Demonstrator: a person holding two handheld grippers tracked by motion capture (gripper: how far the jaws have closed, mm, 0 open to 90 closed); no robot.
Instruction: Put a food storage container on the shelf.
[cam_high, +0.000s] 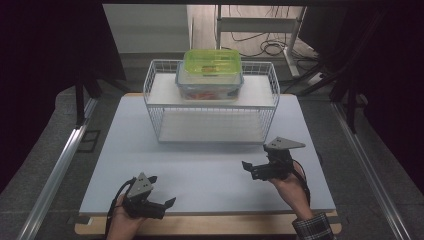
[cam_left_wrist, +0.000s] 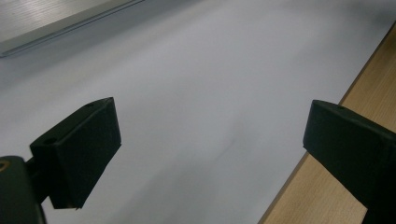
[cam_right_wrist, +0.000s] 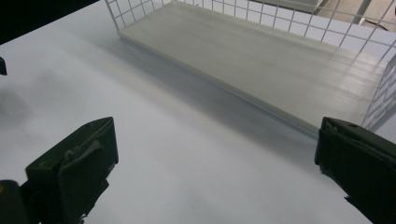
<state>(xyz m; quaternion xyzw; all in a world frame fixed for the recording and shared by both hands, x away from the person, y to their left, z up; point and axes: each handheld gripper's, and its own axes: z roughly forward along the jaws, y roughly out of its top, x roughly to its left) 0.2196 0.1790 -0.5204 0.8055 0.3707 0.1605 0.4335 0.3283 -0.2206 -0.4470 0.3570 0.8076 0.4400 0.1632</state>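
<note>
two gripper units (cam_high: 159, 199) (cam_high: 251, 167), one rack (cam_high: 212, 112), one box (cam_high: 210, 72)

Support: white tabletop (cam_high: 210, 172) laid over a wooden board (cam_high: 210, 226), whose edge is seen along the frame bottom | Resting on it: white wire rack (cam_high: 212, 102), placed upper centre, near the far edge | On rack's upper shelf: clear food container with green lid (cam_high: 211, 72) | Grippers: held above the near tabletop
</note>
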